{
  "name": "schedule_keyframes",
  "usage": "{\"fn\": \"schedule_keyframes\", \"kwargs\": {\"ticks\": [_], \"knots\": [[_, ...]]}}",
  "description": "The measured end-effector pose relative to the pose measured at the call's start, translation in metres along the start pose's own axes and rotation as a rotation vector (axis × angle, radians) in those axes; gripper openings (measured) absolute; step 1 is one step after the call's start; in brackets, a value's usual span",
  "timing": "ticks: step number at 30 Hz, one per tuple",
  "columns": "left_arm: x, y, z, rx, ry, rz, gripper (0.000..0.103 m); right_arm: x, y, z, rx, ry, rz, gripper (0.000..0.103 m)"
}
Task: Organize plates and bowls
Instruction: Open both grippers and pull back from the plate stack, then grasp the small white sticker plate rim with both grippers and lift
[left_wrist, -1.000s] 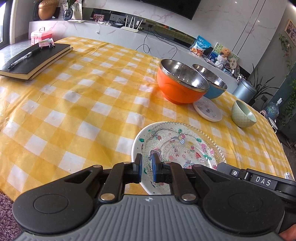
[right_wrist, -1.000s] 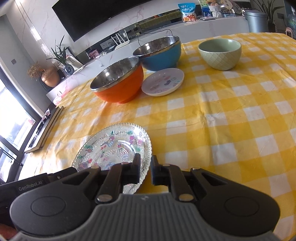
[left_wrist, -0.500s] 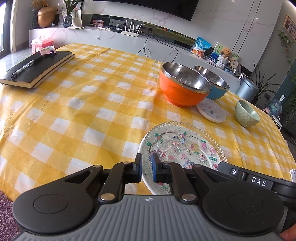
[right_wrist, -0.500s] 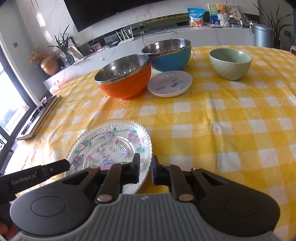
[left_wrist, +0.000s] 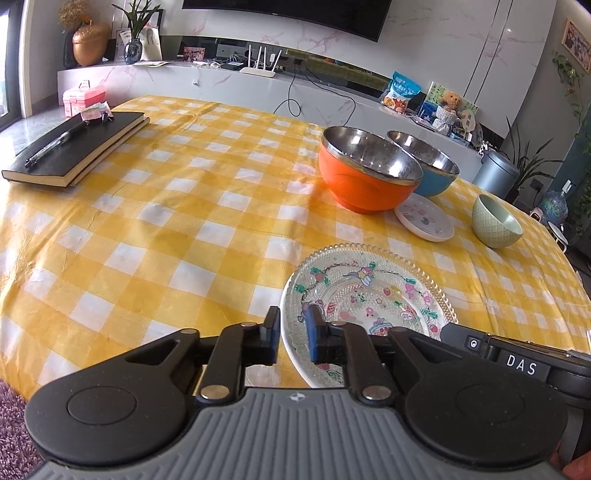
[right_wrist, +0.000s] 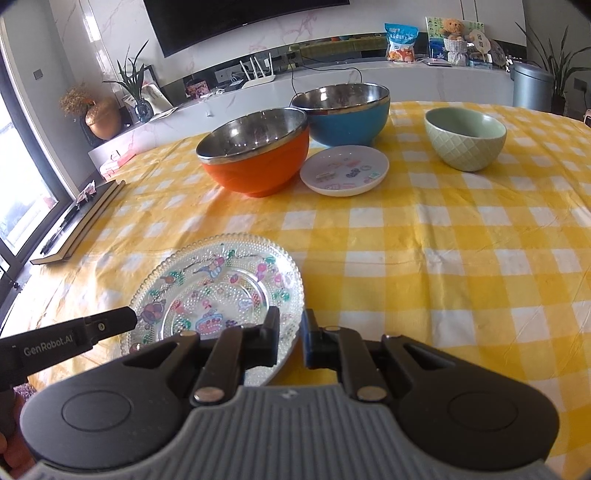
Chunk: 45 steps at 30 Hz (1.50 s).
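The glass plate (left_wrist: 373, 295), clear with beaded rim and printed cartoon figures, lies flat on the yellow-and-white checked tablecloth (left_wrist: 177, 229) at the near edge of the table, with both grippers at it. The left gripper (left_wrist: 292, 334) straddles the plate's near-left rim; its jaws have just been opening, and a clear gap shows between the pads and the rim, so the plate is let go on that side. The right gripper (right_wrist: 289, 338) sits at the plate's near-right rim with its jaws a narrow gap apart; the rim passes behind its left finger (right_wrist: 271, 332) and I cannot tell whether the pads press on it. In the left view the right gripper's body reads "DAS"; in the right view the left gripper's body reads "GenRobot.AI". Beyond the plate stand an orange bowl (right_wrist: 258, 162) with a steel lining and, touching it behind, a blue bowl (right_wrist: 349, 114) of the same make. Just beside the orange bowl lies a small white saucer (right_wrist: 345, 170) with printed pictures too small to read. A green bowl (right_wrist: 465, 138) stands apart to the right. On the far left of the table lie black notebooks (left_wrist: 74, 147) with a pen (left_wrist: 53, 146) on top. A snack bag (right_wrist: 400, 42) on the counter carries lettering I cannot read.
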<state>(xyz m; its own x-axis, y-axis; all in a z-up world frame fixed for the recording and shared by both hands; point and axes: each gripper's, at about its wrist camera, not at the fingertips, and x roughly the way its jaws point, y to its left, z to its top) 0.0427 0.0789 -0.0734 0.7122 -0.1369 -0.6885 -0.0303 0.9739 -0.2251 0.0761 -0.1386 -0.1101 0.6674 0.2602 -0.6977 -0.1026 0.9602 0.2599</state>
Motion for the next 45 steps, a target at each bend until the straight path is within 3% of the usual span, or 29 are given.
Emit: {"fn": "schedule_keyframes", "kwargs": {"ticks": [3,5,8,16,22,23,27,29,39,45], "knots": [[-0.004,0.002,0.001,-0.006,-0.017,0.007,0.027,-0.002,-0.001,0.000,0.005,-0.007,0.005,0.015],[-0.007,0.002,0.004,-0.010,-0.035,0.017,0.030,-0.005,-0.002,0.001,0.009,-0.016,0.005,0.023],[-0.012,0.000,0.009,-0.013,-0.062,0.020,0.033,-0.009,-0.006,0.004,0.019,-0.035,-0.003,0.024],[-0.006,-0.035,0.030,0.023,-0.065,-0.071,0.037,-0.013,-0.028,0.014,0.074,-0.080,-0.033,0.033],[0.015,-0.072,0.040,0.077,-0.041,-0.127,0.038,-0.016,-0.049,0.022,0.108,-0.121,-0.072,0.053],[0.019,-0.077,0.042,0.081,-0.038,-0.134,0.040,-0.017,-0.053,0.024,0.117,-0.129,-0.075,0.062],[0.036,-0.093,0.048,0.086,-0.024,-0.152,0.042,-0.015,-0.064,0.033,0.115,-0.150,-0.116,0.072],[0.045,-0.099,0.052,0.076,-0.014,-0.164,0.047,-0.013,-0.069,0.038,0.115,-0.164,-0.136,0.082],[0.085,-0.115,0.067,0.021,0.030,-0.183,0.053,0.010,-0.090,0.064,0.102,-0.224,-0.215,0.078],[0.109,-0.119,0.071,0.002,0.054,-0.180,0.053,0.032,-0.101,0.078,0.124,-0.184,-0.171,0.054]]}}
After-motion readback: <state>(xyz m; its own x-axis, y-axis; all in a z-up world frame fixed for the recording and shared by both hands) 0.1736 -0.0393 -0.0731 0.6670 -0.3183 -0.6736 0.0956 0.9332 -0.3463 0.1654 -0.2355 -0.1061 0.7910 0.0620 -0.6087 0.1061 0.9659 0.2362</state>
